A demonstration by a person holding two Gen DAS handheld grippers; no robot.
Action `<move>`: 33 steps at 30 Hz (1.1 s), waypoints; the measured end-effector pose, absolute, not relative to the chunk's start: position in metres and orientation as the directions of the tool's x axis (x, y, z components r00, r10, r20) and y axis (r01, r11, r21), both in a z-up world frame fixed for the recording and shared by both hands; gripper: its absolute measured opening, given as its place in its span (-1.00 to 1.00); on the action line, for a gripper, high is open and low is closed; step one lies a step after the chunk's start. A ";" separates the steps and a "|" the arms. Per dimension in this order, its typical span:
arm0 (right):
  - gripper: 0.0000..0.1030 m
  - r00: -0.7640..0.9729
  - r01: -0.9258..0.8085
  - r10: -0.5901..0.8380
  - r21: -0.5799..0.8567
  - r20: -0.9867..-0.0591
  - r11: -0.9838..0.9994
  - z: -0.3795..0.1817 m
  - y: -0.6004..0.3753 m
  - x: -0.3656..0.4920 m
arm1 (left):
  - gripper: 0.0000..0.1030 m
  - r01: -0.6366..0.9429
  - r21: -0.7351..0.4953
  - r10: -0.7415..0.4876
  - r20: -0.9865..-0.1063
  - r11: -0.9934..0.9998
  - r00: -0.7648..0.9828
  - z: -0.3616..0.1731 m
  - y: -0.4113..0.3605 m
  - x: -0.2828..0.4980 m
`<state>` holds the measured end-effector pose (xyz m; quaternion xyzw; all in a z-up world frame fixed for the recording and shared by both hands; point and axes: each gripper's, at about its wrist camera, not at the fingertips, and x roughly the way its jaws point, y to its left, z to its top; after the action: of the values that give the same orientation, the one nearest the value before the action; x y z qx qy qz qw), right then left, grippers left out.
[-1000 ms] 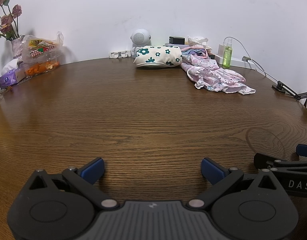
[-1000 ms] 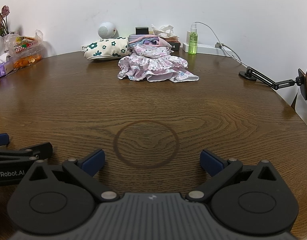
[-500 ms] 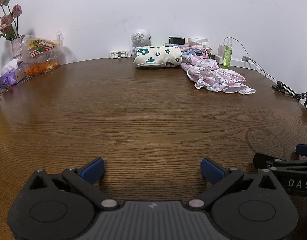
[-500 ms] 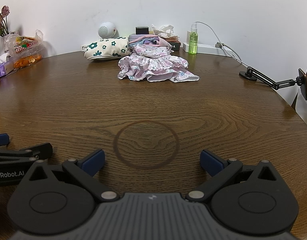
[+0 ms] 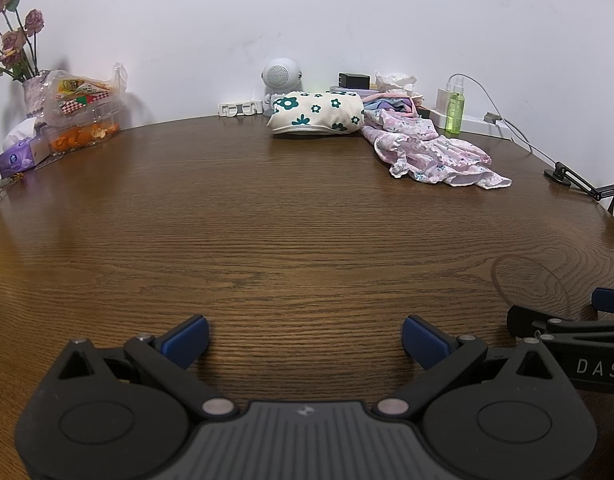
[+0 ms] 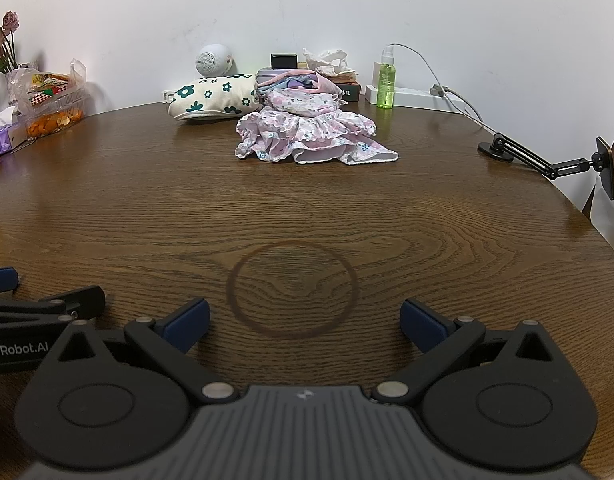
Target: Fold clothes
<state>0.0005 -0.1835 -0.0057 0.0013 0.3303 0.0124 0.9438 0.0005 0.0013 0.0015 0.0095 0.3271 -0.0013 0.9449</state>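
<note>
Facing bare table (image 6: pixel 147 208), both tools (image 5: pixel 305 334) (image 6: pixel 305 326) gape empty; clothes (image 6: pixel 307 136) far beside green bottle (image 6: pixel 385 84)

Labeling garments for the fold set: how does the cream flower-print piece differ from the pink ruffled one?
The cream flower-print piece has large dark green flowers; the pink ruffled garment has a fine small print. The cream piece sits as a compact rounded bundle; the pink garment is loose, spilling forward from the clothes stack onto the table. The cream piece lies left of the stack; the pink garment lies in front of it. Both rest untouched at the table's far side.
</note>
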 end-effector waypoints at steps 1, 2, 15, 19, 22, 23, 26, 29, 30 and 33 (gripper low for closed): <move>0.99 0.782 -0.022 0.024 0.011 -0.623 1.000 -0.006 -0.183 0.000 | 1.00 0.009 0.017 0.004 -0.618 1.000 0.786 0.002 0.001 0.001; 0.99 0.781 -0.022 0.024 0.010 -0.623 1.000 -0.006 -0.183 0.000 | 1.00 0.009 0.017 0.004 -0.618 1.000 0.786 0.001 0.001 0.001; 0.99 0.781 -0.023 0.025 0.012 -0.623 1.000 -0.006 -0.184 0.000 | 1.00 0.009 0.017 0.003 -0.618 1.000 0.786 0.001 0.001 0.001; 0.99 0.782 -0.022 0.025 0.012 -0.623 1.000 -0.006 -0.184 0.000 | 1.00 0.009 0.017 0.003 -0.618 1.000 0.786 0.001 0.001 0.001; 0.99 0.781 -0.022 0.024 0.011 -0.624 1.000 -0.006 -0.184 0.000 | 1.00 0.009 0.017 0.003 -0.618 1.000 0.786 0.001 0.001 0.001; 0.99 0.781 -0.022 0.025 0.011 -0.624 1.000 -0.006 -0.184 0.000 | 1.00 0.009 0.017 0.003 -0.618 1.000 0.786 0.001 0.001 0.001; 0.99 0.781 -0.022 0.025 0.011 -0.624 1.000 -0.006 -0.184 0.000 | 1.00 0.009 0.017 0.003 -0.618 1.000 0.786 0.001 0.001 0.001; 0.99 0.781 -0.022 0.024 0.011 -0.624 1.000 -0.006 -0.184 0.000 | 1.00 0.010 0.017 0.003 -0.617 1.000 0.787 0.001 0.000 0.001; 0.99 0.780 -0.022 0.024 0.011 -0.625 1.000 -0.005 -0.184 0.001 | 1.00 0.010 0.018 0.003 -0.617 1.000 0.787 0.001 0.000 0.001; 0.99 0.775 -0.020 0.023 0.011 -0.632 1.000 -0.005 -0.184 0.002 | 1.00 0.012 0.018 0.002 -0.619 1.000 0.786 0.001 -0.001 0.002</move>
<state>0.0019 -0.1843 -0.0048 0.0018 0.3355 0.0114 0.9420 0.0020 -0.0006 0.0010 0.0107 0.3274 -0.0028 0.9448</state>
